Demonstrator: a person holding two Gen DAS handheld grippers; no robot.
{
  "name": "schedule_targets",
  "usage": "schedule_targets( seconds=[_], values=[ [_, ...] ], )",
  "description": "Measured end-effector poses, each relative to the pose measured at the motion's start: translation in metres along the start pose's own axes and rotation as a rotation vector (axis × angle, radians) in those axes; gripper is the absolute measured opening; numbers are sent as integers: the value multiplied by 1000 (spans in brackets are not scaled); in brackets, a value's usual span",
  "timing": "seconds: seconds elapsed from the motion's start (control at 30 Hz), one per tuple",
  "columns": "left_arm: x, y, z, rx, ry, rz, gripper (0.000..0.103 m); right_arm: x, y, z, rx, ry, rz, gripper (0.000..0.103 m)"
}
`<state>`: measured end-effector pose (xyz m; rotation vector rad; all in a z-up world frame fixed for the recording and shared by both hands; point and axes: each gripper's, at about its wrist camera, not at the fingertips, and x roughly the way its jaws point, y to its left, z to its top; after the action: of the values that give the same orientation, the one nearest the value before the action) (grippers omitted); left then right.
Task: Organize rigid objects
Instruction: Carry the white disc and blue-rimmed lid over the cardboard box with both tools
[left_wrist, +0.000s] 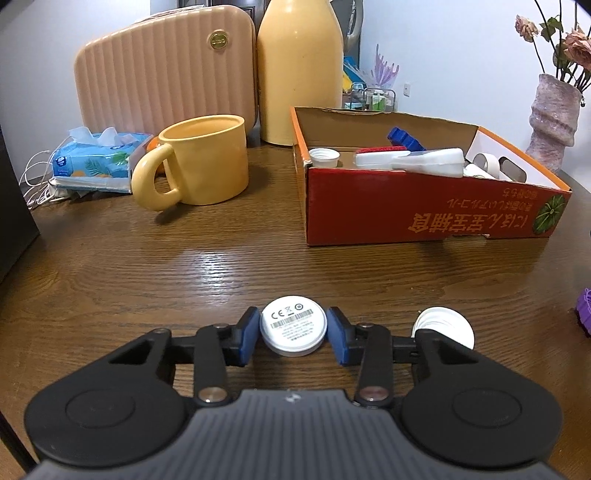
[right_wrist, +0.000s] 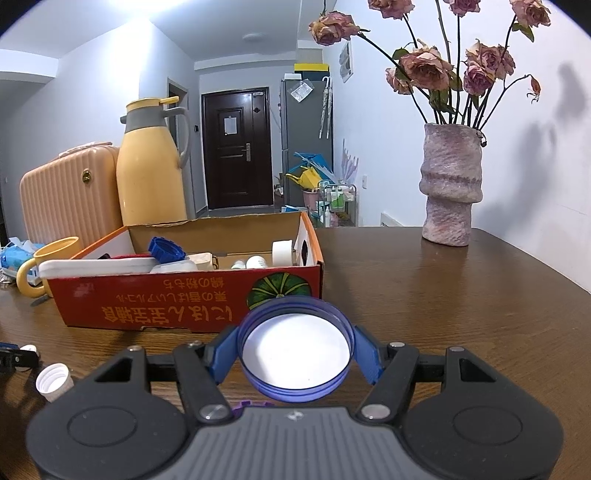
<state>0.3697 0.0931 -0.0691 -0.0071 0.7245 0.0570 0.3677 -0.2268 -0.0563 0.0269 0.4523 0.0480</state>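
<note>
My left gripper (left_wrist: 293, 332) is shut on a white round puck (left_wrist: 293, 325) with a CE label, low over the wooden table (left_wrist: 184, 266). A white bottle cap (left_wrist: 445, 326) lies just right of it. My right gripper (right_wrist: 295, 350) is shut on a purple-blue jar lid (right_wrist: 295, 354), its white inside facing up, held in front of the red cardboard box (right_wrist: 184, 299). The box also shows in the left wrist view (left_wrist: 424, 210); it holds white bottles, a blue lid and tape rolls.
A yellow mug (left_wrist: 199, 166), tissue pack (left_wrist: 96, 162), peach ribbed case (left_wrist: 162, 70) and yellow thermos jug (left_wrist: 299, 70) stand behind left. A vase of dried roses (right_wrist: 450, 184) stands at the back right. A white cap (right_wrist: 53, 380) lies at left; a purple object (left_wrist: 583, 310) at far right.
</note>
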Motion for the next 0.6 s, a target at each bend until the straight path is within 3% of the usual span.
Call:
schedule_targets(
  seconds=[0.6],
  values=[
    [-29,5,3,-26,-106,19,40,-20,3,-5,15,-56,23,65]
  ],
)
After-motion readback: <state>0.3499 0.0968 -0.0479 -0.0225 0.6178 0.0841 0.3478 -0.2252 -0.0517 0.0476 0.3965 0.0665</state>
